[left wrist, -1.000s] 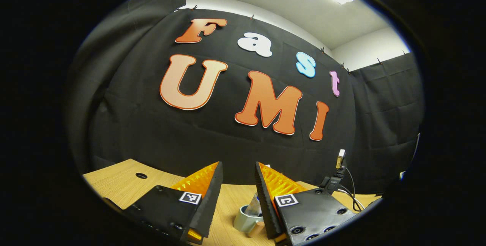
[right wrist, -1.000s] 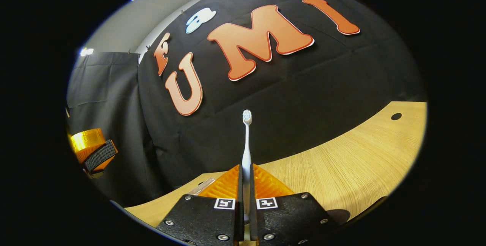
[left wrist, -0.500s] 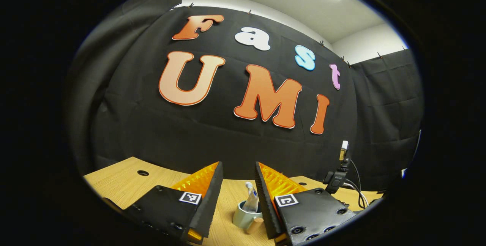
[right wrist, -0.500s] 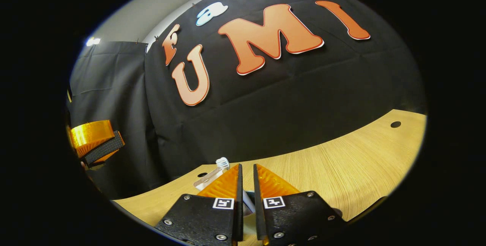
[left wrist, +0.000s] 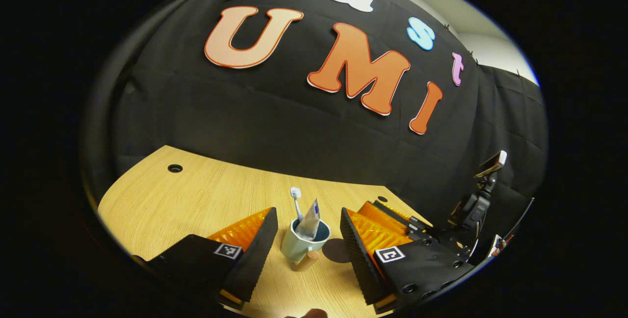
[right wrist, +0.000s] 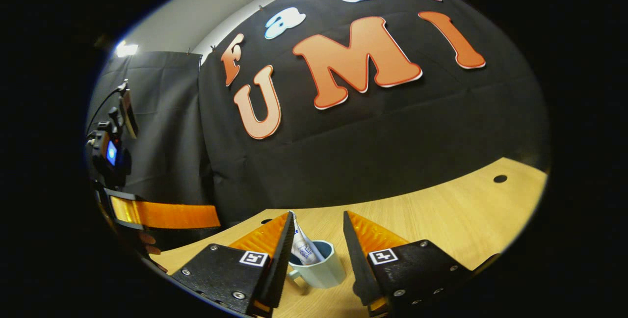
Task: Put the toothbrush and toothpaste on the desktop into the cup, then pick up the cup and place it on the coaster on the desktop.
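Observation:
A pale green cup [left wrist: 300, 245] stands on the wooden desk [left wrist: 196, 200]. A white toothbrush [left wrist: 296, 201] and a toothpaste tube [left wrist: 310, 217] stand upright inside it. A dark round coaster [left wrist: 336, 250] lies just right of the cup, touching or nearly touching it. My left gripper [left wrist: 308, 211] is open, with the cup in line between its fingers but farther off. In the right gripper view the cup [right wrist: 321, 270] with the tube [right wrist: 303, 249] sits between the open fingers of my right gripper [right wrist: 318, 216], below the tips. Neither gripper holds anything.
The right gripper's orange fingers [left wrist: 380, 212] and black body [left wrist: 441, 239] are behind the coaster. The left gripper's orange side [right wrist: 164, 215] and its camera [right wrist: 110, 153] are at the left. The desk has cable holes [left wrist: 174, 168] [right wrist: 500, 178]. The black cloth wall backs the desk.
My right gripper held the toothbrush upright, lowered it into the cup, let go and opened wide. The left gripper view has tilted down, so more of the desk and the cup show.

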Demonstrator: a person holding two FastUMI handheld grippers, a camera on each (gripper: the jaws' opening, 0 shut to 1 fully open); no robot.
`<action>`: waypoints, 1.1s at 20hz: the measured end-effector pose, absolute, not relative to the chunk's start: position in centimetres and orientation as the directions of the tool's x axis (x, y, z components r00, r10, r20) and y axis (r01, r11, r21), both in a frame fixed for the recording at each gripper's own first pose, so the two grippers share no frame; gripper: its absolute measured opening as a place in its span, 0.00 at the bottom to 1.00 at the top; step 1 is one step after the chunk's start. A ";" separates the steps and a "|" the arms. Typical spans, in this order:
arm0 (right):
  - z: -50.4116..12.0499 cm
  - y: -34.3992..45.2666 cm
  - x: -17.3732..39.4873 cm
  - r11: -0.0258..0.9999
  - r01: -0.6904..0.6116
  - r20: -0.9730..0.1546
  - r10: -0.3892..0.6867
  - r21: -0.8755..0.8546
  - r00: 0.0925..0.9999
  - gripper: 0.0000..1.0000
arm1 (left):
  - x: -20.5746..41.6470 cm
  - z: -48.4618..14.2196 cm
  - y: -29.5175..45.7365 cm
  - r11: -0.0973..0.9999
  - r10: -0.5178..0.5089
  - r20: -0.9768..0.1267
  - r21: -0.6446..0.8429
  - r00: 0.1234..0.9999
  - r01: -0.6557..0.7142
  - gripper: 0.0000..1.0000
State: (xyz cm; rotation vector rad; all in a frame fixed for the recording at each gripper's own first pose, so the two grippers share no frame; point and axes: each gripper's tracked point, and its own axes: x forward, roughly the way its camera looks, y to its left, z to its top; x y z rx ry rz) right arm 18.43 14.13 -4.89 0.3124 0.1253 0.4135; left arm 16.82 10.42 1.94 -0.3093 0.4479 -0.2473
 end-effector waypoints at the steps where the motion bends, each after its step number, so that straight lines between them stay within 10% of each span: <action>1: -4.3 13.4 17.9 0.876 -0.375 -0.048 0.407 0.304 0.912 0.67 | 17.0 1.9 10.2 0.929 -0.300 -0.421 -0.333 0.856 0.162 0.83; 11: -0.7 7.1 12.8 0.898 -0.378 -0.025 0.393 0.226 0.919 0.97 | 16.6 -4.5 6.0 0.952 -0.302 -0.809 -0.278 0.504 0.124 0.84; 22: -0.6 4.3 8.9 0.904 -0.401 -0.040 0.411 0.146 0.911 0.96 | 16.4 -8.1 6.6 0.982 -0.181 -0.936 -0.153 0.302 0.114 0.85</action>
